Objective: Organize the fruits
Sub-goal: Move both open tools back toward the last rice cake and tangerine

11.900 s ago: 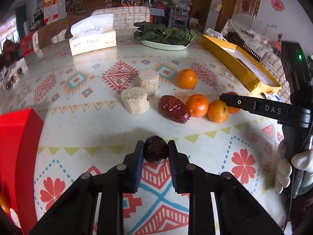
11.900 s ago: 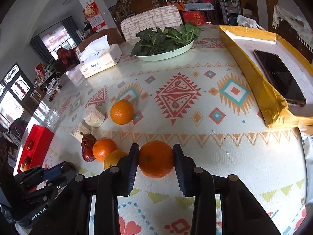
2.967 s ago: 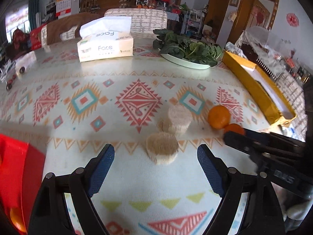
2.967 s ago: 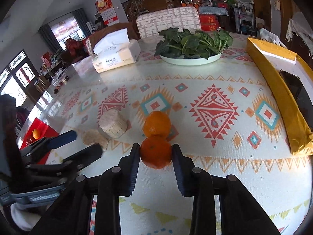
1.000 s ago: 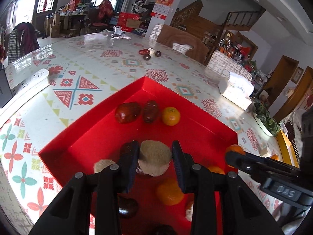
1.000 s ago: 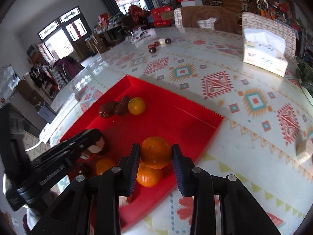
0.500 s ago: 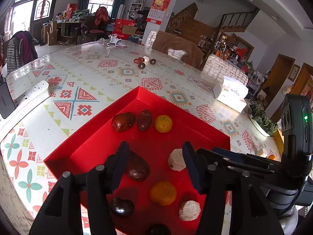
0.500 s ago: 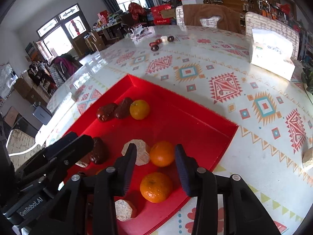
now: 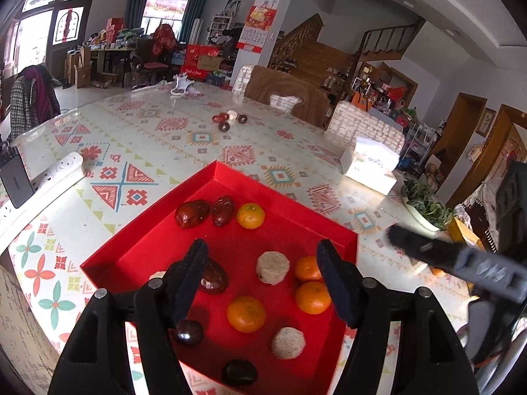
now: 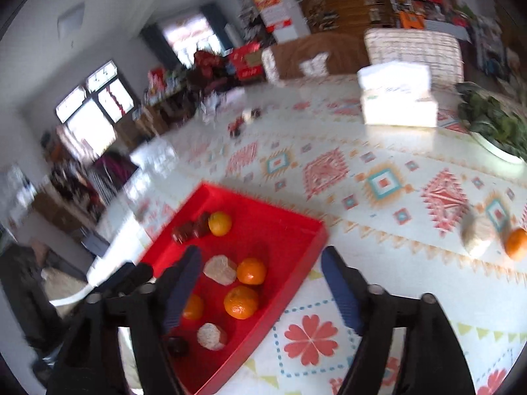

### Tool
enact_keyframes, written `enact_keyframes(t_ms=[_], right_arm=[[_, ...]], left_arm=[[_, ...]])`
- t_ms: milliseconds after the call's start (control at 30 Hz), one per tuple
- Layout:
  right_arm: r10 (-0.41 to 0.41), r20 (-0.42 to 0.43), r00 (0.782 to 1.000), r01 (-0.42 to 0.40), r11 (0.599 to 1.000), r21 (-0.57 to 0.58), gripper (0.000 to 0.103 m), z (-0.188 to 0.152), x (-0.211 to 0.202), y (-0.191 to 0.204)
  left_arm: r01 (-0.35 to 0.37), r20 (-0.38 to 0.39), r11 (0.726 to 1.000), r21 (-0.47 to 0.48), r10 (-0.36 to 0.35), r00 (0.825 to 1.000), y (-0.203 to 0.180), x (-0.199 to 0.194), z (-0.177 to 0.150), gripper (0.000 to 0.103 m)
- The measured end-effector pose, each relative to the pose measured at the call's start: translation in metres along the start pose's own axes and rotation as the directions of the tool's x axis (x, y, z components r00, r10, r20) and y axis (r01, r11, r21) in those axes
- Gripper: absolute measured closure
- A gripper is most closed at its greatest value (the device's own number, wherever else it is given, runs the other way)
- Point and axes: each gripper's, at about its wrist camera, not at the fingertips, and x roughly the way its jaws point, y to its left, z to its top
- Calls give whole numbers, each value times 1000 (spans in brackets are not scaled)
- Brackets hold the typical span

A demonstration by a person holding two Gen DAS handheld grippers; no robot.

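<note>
The left gripper (image 9: 263, 279) fills the lower centre of the left wrist view. Its 2 blue-padded fingers (image 9: 192, 273) stand apart and have just been opening, with nothing clamped between them. Below and beyond them lies the red tray (image 9: 283, 204), which holds 4 oranges, 2 round pale cakes and several dark red dates. 1 pale cake (image 9: 273, 267) sits in the gap between the fingers, resting on the tray floor and free of both pads.

In the right wrist view, which is blurred, the right gripper (image 10: 260, 279) also shows its fingers wide apart and empty after just opening. An orange (image 10: 251, 271) lies in the tray just beyond its left finger. At the right edge of this view, 1 more orange (image 10: 516, 244) and 1 pale cake (image 10: 477, 236) sit side by side on the patterned tablecloth (image 10: 378, 177), well apart from the tray.

The step in hand appears to be letting go and drawing back. To do it well, each gripper should lift straight up with fingers kept wide, so the pads do not nudge the settled pieces. The 2 items left on the cloth look like the next pick.
</note>
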Motion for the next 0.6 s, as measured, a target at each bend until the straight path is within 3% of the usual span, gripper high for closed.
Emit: enact_keyframes(t_ms=[100,233,300,367,467,600], right_arm=[[53,83,995,-57,997,56,6,1,-40,-16],[147,143,979,-169,973,155,4,-2,-84,-38],[212,171,962,-247,943,223,0,-7,-101,-54],[275,200,941,-329,883,336,0,-15,-115,-79],[296,196,935,-354,830,432,0,-24,-128,-107],[277,204,939,-341,820,460,0,-38,-150,-130]], left_arm=[[18,20,1000,6,-18,1000,-9,-11,-1,29],[47,30,999,20,-48,998,-24,-23,-4,29],[62,39,998,30,-63,997,-33,-30,-7,29],[74,48,996,44,-76,996,-42,-38,-9,29],[102,58,992,69,-106,993,-59,-52,-15,29],[127,78,986,109,-136,988,-79,-72,-22,27]])
